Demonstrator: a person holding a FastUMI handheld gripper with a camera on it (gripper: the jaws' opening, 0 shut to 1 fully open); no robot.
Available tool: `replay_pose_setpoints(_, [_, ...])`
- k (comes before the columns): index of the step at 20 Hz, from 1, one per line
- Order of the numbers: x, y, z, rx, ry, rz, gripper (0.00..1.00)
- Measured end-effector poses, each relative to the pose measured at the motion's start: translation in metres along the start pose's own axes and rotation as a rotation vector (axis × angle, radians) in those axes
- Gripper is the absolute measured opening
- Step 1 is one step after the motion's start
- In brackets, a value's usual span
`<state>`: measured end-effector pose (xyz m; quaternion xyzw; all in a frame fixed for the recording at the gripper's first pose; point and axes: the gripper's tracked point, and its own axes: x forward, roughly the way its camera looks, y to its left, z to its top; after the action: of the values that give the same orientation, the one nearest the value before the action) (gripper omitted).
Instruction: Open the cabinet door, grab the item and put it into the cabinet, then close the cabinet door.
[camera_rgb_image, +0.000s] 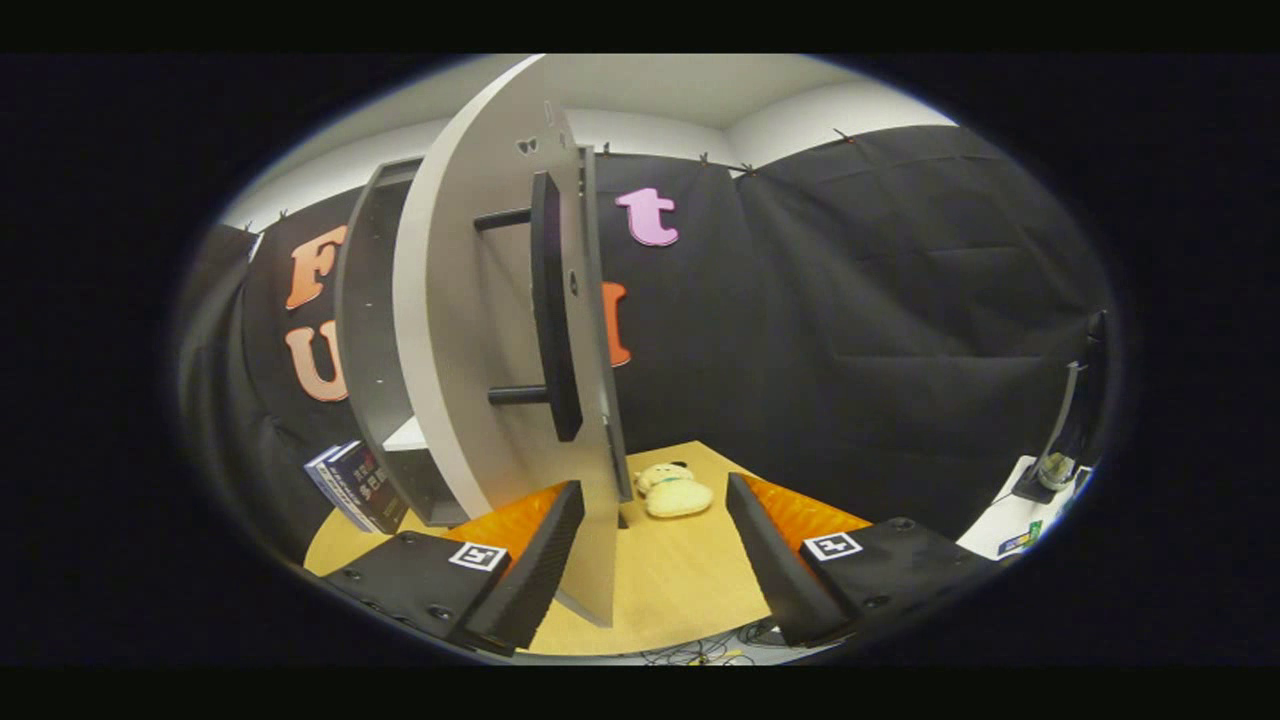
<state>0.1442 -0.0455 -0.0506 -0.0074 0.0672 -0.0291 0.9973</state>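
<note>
We hold the gripper (655, 520) with its fingers spread wide, grasping nothing — the cabinet door's (470, 330) free edge stands between them, close to the left finger (535, 560). Its black bar handle (553, 310) sits above. The plush toy (673, 490) lies on the wooden table (680, 590) just beyond the fingers, beside the grey cabinet (365, 330) — books (355, 487) lean at the cabinet's far side.

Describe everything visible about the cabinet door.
The cabinet door is a flat pale grey panel, apparently laminated board, swung open and seen nearly edge-on. A dark vertical bar handle stands off its face on two short posts. Small hinge holes show near its top. Its free edge comes down between the fingers of the open gripper, beside one finger, over the wooden table. Contact with that finger cannot be judged.
</note>
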Motion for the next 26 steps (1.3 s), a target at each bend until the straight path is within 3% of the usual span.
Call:
replay_pose_setpoints(13, [0.073, 0.199, -0.042, -0.002, 0.050, 0.199, 0.94])
replay_pose_setpoints(17, [0.110, 0.242, -0.049, -0.024, 0.055, 0.193, 0.95])
replay_pose_setpoints(26, [0.159, 0.284, -0.067, -0.005, 0.079, 0.141, 0.94])
